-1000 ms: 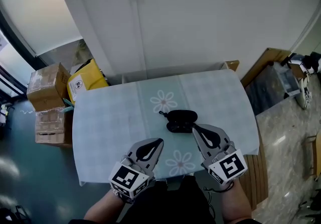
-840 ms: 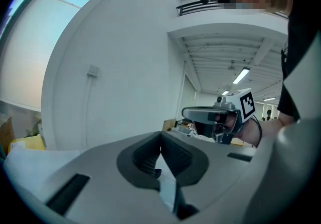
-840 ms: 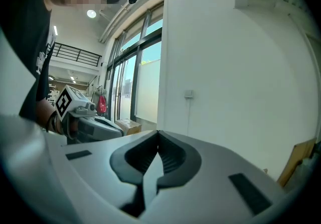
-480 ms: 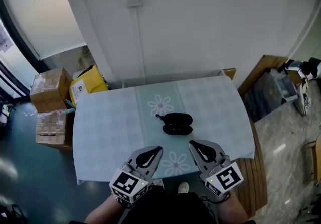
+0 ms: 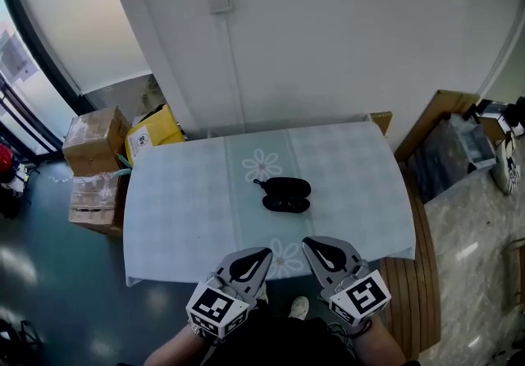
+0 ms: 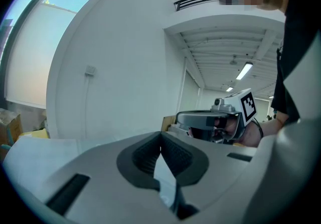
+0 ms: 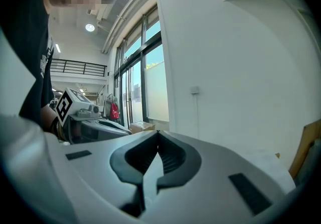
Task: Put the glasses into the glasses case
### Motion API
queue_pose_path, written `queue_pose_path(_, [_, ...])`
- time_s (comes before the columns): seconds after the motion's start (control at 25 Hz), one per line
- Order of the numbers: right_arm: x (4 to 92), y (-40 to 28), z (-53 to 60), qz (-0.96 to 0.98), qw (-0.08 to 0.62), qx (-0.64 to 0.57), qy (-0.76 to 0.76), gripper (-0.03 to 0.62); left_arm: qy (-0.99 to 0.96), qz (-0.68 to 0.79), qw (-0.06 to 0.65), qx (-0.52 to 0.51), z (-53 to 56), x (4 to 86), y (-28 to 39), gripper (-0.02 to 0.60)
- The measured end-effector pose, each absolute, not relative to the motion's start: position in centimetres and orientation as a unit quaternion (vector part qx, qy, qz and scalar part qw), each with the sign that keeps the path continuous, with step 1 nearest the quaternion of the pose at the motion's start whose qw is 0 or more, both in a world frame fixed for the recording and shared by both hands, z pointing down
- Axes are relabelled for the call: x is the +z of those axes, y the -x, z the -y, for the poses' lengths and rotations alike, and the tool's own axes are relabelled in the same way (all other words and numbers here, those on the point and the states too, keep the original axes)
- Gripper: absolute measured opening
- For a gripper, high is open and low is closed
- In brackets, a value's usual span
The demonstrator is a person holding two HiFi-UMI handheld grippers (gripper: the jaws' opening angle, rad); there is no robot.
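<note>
at the left of the frame, cardboard boxes [image 5: 94,139] stand on the floor beside the desk [image 5: 180,192]. at the lower middle, the left hand-held gripper [image 5: 262,255] hangs over the near edge of the desk, its jaws pressed together on nothing. the black glasses case [image 5: 285,194] lies in the middle of the desk, well apart from both tools; i cannot tell whether the glasses lie in it or beside it. the right hand-held gripper [image 5: 310,244], just to the right, is closed and empty too. i judge that no grasp is begun: next, both must reach forward and open their jaws.
</note>
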State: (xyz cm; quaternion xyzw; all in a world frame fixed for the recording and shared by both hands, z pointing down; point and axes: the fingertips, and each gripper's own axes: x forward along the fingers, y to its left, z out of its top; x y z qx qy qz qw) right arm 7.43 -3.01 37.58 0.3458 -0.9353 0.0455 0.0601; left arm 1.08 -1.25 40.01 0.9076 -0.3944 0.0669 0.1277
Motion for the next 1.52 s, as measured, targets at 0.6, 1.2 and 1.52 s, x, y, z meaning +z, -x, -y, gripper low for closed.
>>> queue_pose_path(0.6, [38.1, -10.1, -1.0, 0.952, 0.053, 0.041, -0.298, 0.022, -0.891, 0.432, 0.127, 0.065, -3.3, 40.4, -4.9, 0.026])
queue_pose_path(1.2, [38.1, -10.9, -2.7, 0.960, 0.061, 0.033, -0.270, 0.021, -0.881, 0.453, 0.126, 0.056, -4.7, 40.5, -6.0, 0.026])
queue_pose_path(1.52, [38.2, -11.2, -3.2, 0.960, 0.062, 0.034, -0.270, 0.021, -0.879, 0.457, 0.125, 0.056, -5.3, 40.4, -6.1, 0.026])
